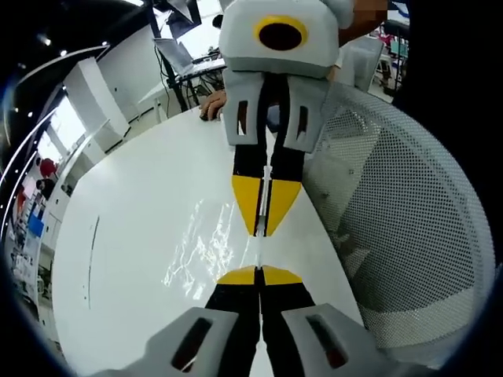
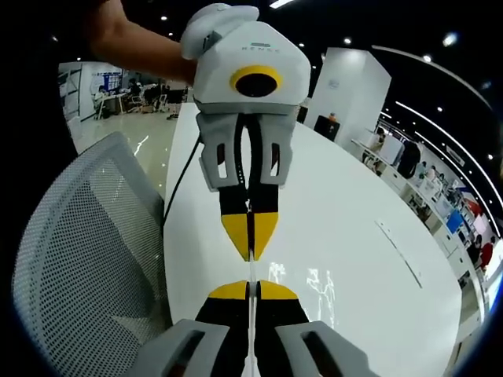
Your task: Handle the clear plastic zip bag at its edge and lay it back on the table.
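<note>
Left gripper view: my left hand-held gripper (image 1: 258, 271) and right hand-held gripper (image 1: 263, 228) both pinch the clear zip bag (image 1: 260, 250) edge, stretched taut between them, held above the white worktop (image 1: 141, 228); I judge lowering comes next.

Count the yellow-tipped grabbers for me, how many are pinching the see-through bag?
2. The left gripper and the right gripper face each other, each shut on an edge of the clear bag stretched above the white table.
</note>
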